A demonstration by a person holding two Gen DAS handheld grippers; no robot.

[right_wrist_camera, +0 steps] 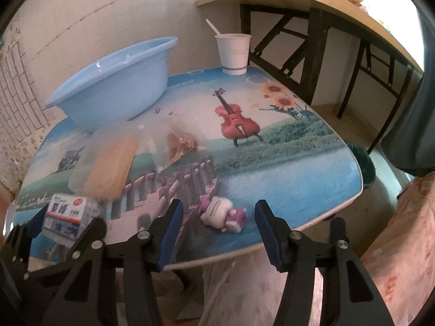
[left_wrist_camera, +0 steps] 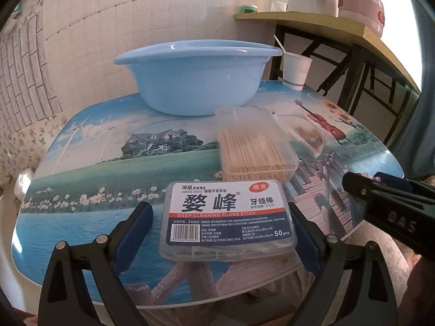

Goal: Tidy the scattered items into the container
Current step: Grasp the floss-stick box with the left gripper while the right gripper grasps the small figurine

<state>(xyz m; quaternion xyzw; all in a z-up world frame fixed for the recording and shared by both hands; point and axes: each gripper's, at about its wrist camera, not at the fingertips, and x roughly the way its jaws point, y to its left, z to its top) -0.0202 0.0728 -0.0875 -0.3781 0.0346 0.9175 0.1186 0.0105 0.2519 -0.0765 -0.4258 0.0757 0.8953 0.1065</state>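
A clear floss stick box (left_wrist_camera: pixel 229 218) with a blue and white label lies at the table's near edge, between the open fingers of my left gripper (left_wrist_camera: pixel 223 233); it also shows in the right wrist view (right_wrist_camera: pixel 68 214). Behind it lies a clear toothpick box (left_wrist_camera: pixel 254 142), seen too in the right view (right_wrist_camera: pixel 108 163). A light blue basin (left_wrist_camera: pixel 198 74) stands at the far side of the table (right_wrist_camera: pixel 114 84). A small white and purple toy (right_wrist_camera: pixel 223 213) lies on its side between the open fingers of my right gripper (right_wrist_camera: pixel 218 231).
A clear packet with brownish contents (right_wrist_camera: pixel 179 144) lies beside the toothpick box. A white paper cup (right_wrist_camera: pixel 233 53) with a stirrer stands at the far edge of the picture-printed table (right_wrist_camera: pixel 285 163). A wooden shelf on black legs (right_wrist_camera: pixel 312 8) stands behind. Pink fabric (right_wrist_camera: pixel 402 231) is at right.
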